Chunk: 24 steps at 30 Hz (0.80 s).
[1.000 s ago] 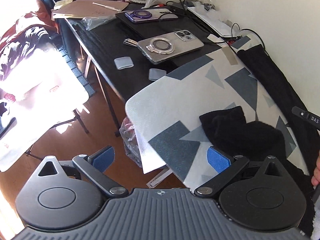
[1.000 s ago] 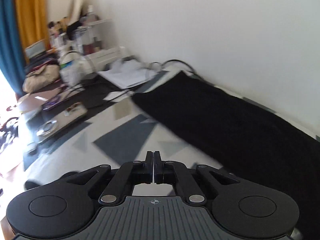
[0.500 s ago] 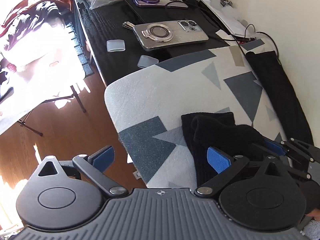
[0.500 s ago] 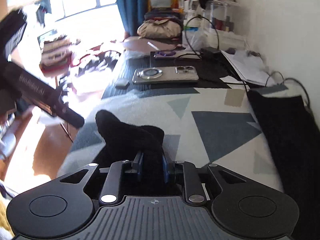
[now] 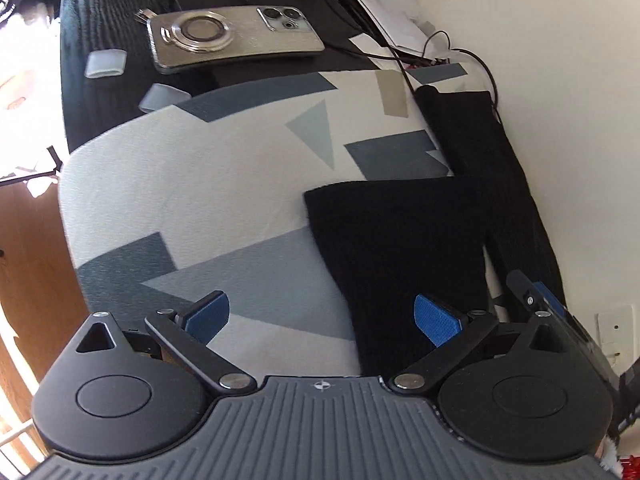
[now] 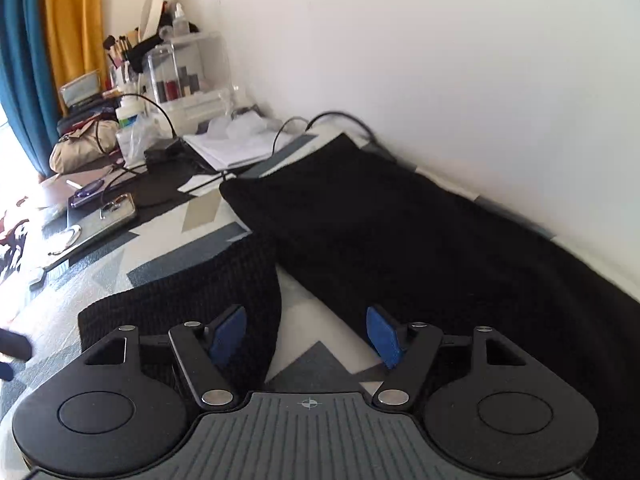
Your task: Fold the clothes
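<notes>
Silver phone (image 5: 234, 36) on black desk (image 5: 100, 92)

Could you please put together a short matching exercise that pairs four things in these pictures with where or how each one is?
Things:
1. black knit garment
2. silver phone
3. left gripper
4. papers

Places or states:
A. on the black desk beyond the mat
B. open, holding nothing
C. flat on the patterned mat
D. by the wall, under cables

Pairs: 1-C, 2-A, 3-B, 4-D

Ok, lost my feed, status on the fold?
Left gripper open, right gripper open, neither holding. Black knit garment flat on the patterned grey-white mat. Nothing in the way.
</notes>
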Each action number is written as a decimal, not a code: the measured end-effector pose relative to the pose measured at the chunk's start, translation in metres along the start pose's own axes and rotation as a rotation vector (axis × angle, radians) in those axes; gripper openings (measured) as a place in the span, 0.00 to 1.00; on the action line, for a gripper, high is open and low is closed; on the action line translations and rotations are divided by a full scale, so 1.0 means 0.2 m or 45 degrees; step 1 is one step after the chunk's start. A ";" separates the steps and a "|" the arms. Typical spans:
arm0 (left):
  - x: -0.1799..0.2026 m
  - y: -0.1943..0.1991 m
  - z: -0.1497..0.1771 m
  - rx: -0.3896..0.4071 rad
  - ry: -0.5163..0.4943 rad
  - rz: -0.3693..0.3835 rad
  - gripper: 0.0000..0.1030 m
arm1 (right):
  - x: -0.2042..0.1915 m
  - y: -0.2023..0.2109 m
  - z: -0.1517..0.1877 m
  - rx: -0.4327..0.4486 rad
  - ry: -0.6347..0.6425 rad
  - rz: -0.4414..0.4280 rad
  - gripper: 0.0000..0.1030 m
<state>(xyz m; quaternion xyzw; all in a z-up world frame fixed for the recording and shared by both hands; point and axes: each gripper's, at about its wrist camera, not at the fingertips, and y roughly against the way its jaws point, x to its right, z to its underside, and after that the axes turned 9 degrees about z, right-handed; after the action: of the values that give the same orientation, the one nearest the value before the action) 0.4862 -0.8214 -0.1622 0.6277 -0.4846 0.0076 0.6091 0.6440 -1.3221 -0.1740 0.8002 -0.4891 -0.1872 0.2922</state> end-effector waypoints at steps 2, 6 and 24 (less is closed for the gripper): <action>0.02 -0.05 -0.01 -0.020 0.021 0.032 0.98 | 0.01 0.10 0.03 0.008 0.038 -0.065 0.68; 0.04 -0.12 -0.04 -0.048 0.033 0.086 0.98 | -0.06 0.26 0.12 -0.008 0.214 -0.164 0.70; -0.16 -0.14 -0.34 -0.231 -0.015 0.289 0.97 | -0.75 0.11 0.29 -0.190 0.306 0.040 0.39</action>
<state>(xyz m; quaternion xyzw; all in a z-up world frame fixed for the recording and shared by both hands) 0.5263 -0.7548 -0.1847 0.5113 -0.5548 0.0290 0.6557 0.5271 -1.2128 -0.2013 0.7852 -0.4477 -0.1214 0.4102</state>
